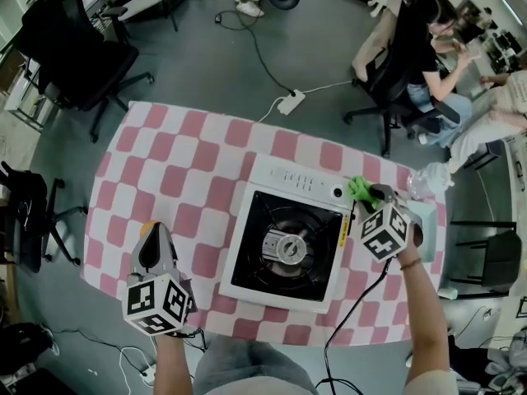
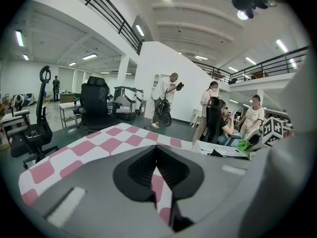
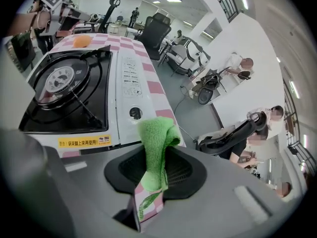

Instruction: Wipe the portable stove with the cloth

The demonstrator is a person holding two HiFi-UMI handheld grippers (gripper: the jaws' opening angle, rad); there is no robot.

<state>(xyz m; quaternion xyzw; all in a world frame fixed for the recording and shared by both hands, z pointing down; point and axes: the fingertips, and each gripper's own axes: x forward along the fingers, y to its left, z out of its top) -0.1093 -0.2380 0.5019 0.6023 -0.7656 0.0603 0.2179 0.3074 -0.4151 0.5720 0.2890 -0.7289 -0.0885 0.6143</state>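
The stove [image 1: 288, 181] sat square on the checked table [image 1: 177, 167], burner exposed. The green cloth [image 3: 155, 143] was pinched in the right gripper [image 1: 379, 194], jaws closed on it, at the stove's right rear corner beside the knob [image 1: 337, 192]. This was judged a starting position for wiping; contact could not be confirmed. The left gripper [image 1: 155, 247] hung left of the stove, jaws together and empty, apparently parked clear.

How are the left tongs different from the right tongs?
The right tongs pinch a green cloth; the left tongs are shut on nothing. The right tongs are at the knob corner of the portable stove; the left tongs are over the checked tablecloth, off to the stove's side. Both carry a marker cube.
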